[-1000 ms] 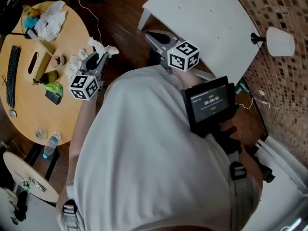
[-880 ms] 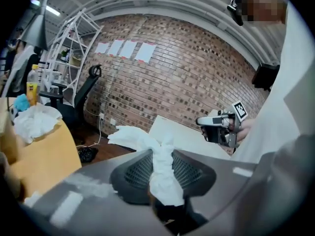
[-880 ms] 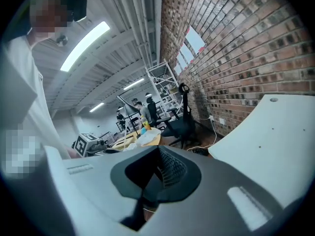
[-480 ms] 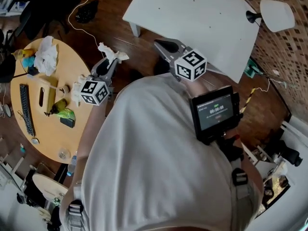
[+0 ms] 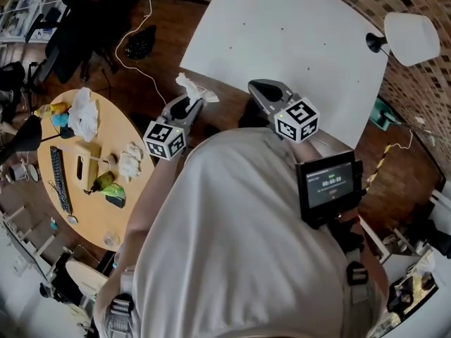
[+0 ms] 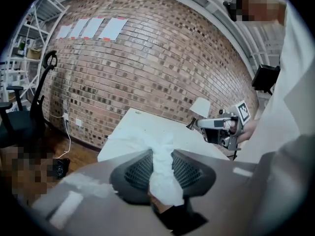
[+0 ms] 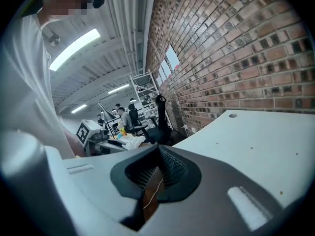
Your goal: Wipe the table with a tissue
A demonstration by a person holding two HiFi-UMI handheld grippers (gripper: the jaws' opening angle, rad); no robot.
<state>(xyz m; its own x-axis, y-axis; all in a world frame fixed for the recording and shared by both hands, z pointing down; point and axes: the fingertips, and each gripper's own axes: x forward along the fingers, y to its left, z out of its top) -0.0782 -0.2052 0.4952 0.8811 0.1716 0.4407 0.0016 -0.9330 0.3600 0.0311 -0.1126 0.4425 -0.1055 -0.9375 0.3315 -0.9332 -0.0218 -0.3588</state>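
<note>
My left gripper is shut on a crumpled white tissue that sticks out past its tips. It hangs over the dark floor, just short of the white table. In the left gripper view the tissue fills the gap between the jaws, with the white table ahead. My right gripper is shut with nothing in it, its tips at the white table's near edge. In the right gripper view the jaws meet beside the white table, and the left gripper's tissue shows to the left.
A round wooden table at the left holds more crumpled tissues, a keyboard and small items. A white lamp stands at the white table's far right. A brick wall lies behind. A cable crosses the floor.
Both grippers have swung away from the round wooden table towards the white table. The left one still carries the tissue. The right one stays shut.
</note>
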